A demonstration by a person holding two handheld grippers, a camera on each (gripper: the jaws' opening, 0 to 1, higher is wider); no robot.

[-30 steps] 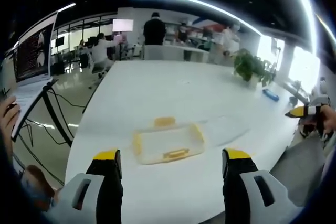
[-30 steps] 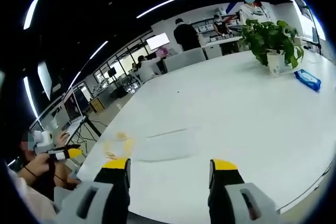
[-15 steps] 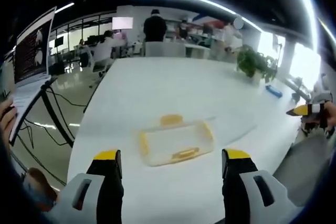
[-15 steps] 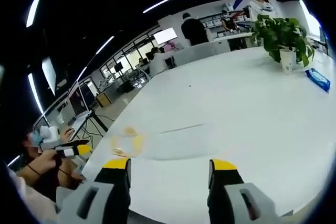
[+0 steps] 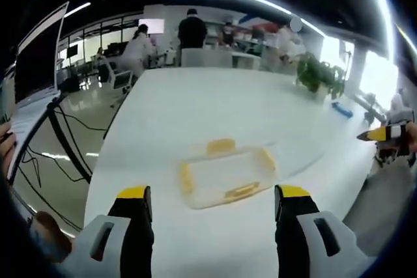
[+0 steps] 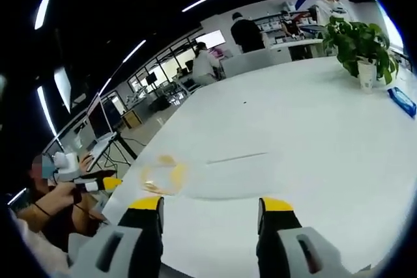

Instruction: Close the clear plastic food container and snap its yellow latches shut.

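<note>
The table (image 5: 215, 105) had a smooth white surface with a soft sheen. The container (image 5: 228, 175) was of clear plastic, almost glassy, and its latches (image 5: 220, 145) were of opaque yellow plastic. The left gripper (image 5: 212, 193) had matt black jaws with yellow tips and grey plastic bodies. The floor (image 5: 78, 135) looked polished and reflected light.

The container (image 5: 228, 177) lies on the table (image 5: 215, 109) near its front edge, a plant (image 5: 317, 76) far behind.

Both views slightly nearer container (image 5: 227, 177).
</note>
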